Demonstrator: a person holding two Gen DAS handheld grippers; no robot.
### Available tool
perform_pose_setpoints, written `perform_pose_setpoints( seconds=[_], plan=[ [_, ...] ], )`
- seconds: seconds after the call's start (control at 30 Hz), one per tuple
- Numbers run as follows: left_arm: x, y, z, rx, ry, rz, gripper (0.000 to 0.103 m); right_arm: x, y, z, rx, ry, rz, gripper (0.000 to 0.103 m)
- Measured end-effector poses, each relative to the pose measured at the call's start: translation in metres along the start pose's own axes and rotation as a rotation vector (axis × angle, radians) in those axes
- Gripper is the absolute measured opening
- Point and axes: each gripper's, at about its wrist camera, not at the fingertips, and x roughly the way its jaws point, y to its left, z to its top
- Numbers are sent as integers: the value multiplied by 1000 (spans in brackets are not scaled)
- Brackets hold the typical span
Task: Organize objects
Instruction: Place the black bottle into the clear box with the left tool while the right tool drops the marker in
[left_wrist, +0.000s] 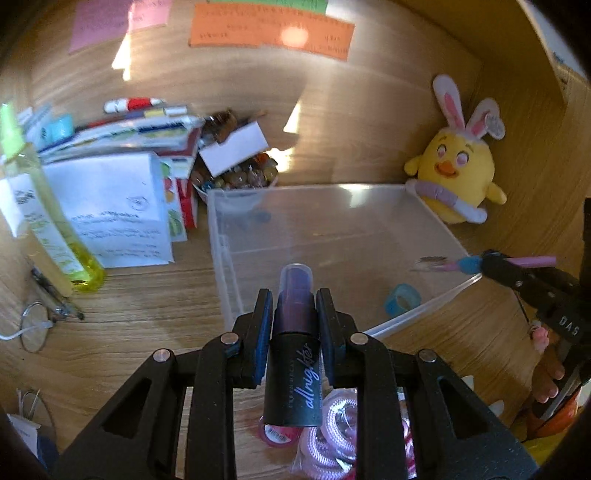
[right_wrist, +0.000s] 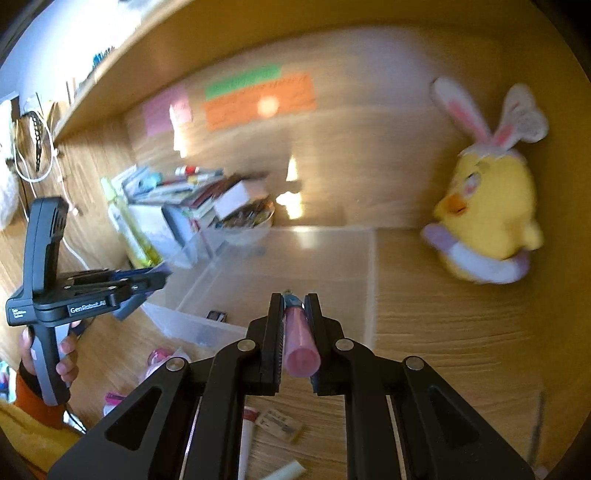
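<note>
My left gripper (left_wrist: 294, 306) is shut on a dark "all nighter" spray bottle (left_wrist: 293, 369) with a purple cap, held over the near edge of a clear plastic bin (left_wrist: 391, 325). A blue tape roll (left_wrist: 402, 297) lies in the bin. My right gripper (right_wrist: 294, 308) is shut on a pink brush with a blue head (right_wrist: 300, 343), held above the bin's near right corner (right_wrist: 371, 280). In the left wrist view the right gripper (left_wrist: 491, 266) holds the brush over the bin's right rim. The left gripper also shows in the right wrist view (right_wrist: 147, 282).
A yellow chick plush with bunny ears (left_wrist: 456, 173) stands at the back right. A stack of papers and books (left_wrist: 122, 177), a bead bowl (left_wrist: 240, 177) and a yellow-green bottle (left_wrist: 48, 225) lie left. Pink rope bundles (left_wrist: 332, 439) lie beneath the left gripper. Glasses (left_wrist: 37, 325) lie front left.
</note>
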Motion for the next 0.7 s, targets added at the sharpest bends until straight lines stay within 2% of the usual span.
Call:
perform_pose_setpoints(
  seconds=[0.23,0.47,0.53,0.6,0.67,0.7],
  plan=[
    [14,-5,5,25,15,3,24,45,-2,-1,10,112,95,10],
    [18,-9,6,51,27,17,27,61,2,1,-26,156,75,11],
    [15,-9,6,49,23,7,35,61,2,1,-40,159,42,20],
    [9,-10,5,52,8,14,45,55,0,2,-47,143,9,47],
    [1,-12,3,59,-15,24,54,47,0,3,-50,107,-24,59],
    [-2,-14,2,64,-23,30,57,42,0,3,-59,89,-43,62]
  ],
)
